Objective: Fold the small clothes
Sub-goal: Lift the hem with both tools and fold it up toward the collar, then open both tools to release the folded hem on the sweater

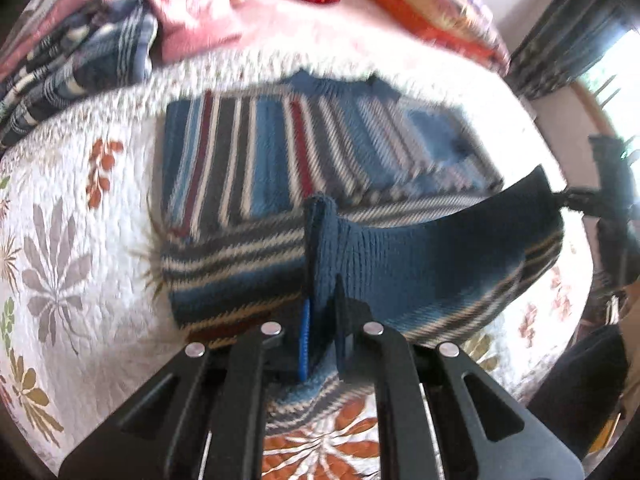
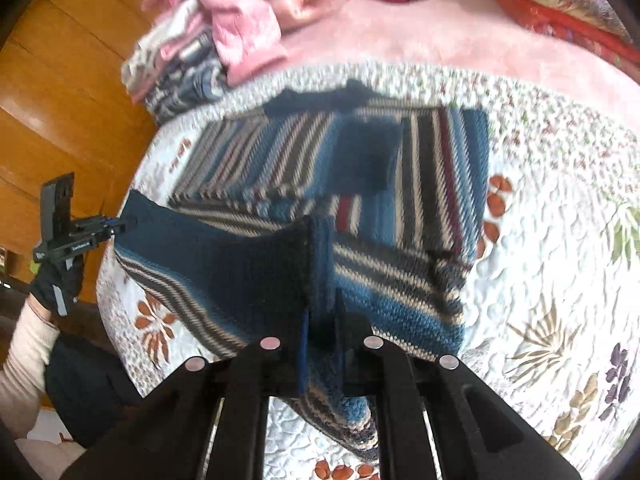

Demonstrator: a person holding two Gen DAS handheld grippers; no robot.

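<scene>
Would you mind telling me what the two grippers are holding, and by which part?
Both hold the striped sweater by its dark blue ribbed hem: the left gripper and the right gripper pinch opposite ends, lifting it off the quilt.

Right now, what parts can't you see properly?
- Sweater stripes: smeared by motion blur, both wrist views.
- Sweater hem: hidden inside the left gripper and right gripper jaws.
- Clothes pile: cut off by the top edge.
- Quilt under the sweater: covered.
</scene>
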